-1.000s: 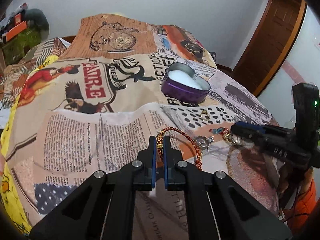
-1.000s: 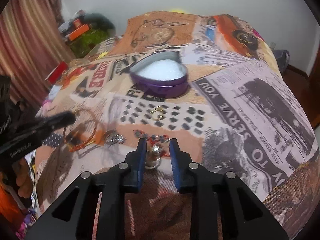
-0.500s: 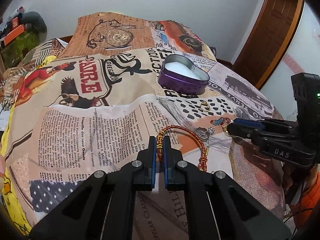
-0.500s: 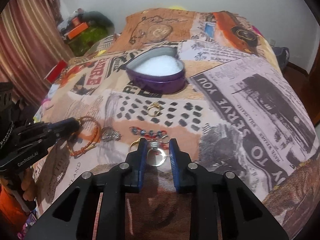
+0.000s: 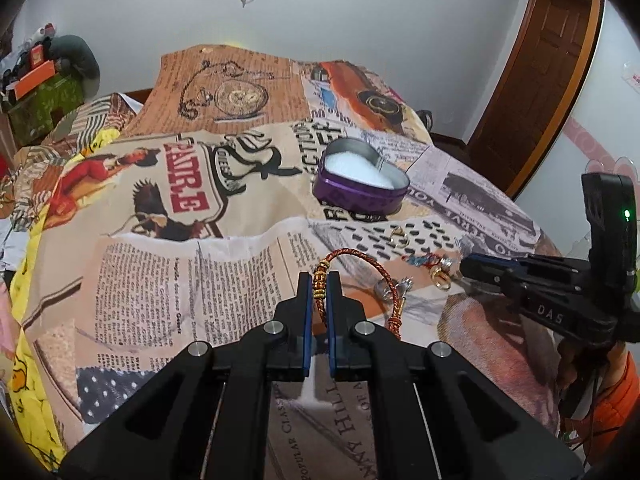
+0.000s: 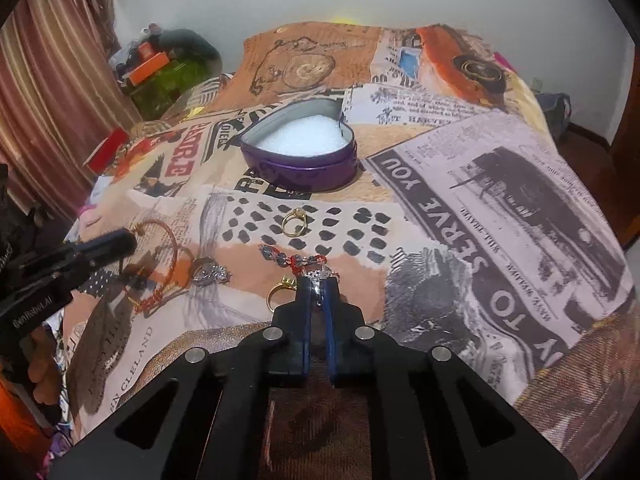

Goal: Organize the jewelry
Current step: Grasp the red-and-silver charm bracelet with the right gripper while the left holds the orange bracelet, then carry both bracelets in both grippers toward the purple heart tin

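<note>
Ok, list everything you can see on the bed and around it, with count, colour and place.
Heart-shaped tin: one, purple with white lining, open, middle of the bed.
Gold ring: one, gold, on the black-dotted print in front of the tin.
Beaded bracelet: one, red and blue, lying in front of that ring.
Second gold ring: one, gold, beside the right gripper's tips.
Silver piece: one, silver, between the two grippers.
Cord bracelet: one, red with gold beads, in the left gripper.
Bedspread: one, newspaper print, covering the bed.
Door: one, brown, far right.
Left gripper: black, shut on the cord bracelet.
Right gripper: black, shut on a small silvery piece.
</note>
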The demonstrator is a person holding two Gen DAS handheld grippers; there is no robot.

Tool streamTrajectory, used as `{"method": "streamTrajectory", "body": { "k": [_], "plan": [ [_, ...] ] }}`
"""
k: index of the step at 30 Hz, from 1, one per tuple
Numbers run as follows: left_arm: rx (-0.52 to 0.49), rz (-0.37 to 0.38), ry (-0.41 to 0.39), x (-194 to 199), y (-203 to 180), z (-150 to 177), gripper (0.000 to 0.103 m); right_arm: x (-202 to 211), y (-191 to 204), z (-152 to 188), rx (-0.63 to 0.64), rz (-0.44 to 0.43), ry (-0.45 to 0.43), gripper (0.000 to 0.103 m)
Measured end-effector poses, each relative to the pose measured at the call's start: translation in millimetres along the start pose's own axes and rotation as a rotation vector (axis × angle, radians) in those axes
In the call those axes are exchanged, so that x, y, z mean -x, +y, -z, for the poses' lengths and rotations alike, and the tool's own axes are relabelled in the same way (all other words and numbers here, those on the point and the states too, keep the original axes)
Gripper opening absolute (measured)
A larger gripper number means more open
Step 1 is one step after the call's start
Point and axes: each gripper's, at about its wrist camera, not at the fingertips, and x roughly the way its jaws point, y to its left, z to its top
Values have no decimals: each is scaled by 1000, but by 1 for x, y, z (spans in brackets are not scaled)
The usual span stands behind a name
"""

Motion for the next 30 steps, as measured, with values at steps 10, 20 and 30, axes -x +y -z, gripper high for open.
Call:
{"method": "streamTrajectory", "body": {
  "k": [10, 20, 30],
  "plan": [
    [-3, -7, -27, 12, -5, -4, 5, 4, 0, -6, 1, -20, 13, 6],
    [-5, -18, -17, 4, -2, -3, 5, -23, -9, -11, -44, -40, 93, 8],
    [-3, -14, -2, -4, -1, -1, 5, -15, -7, -17, -34, -37, 64, 16]
  ]
}}
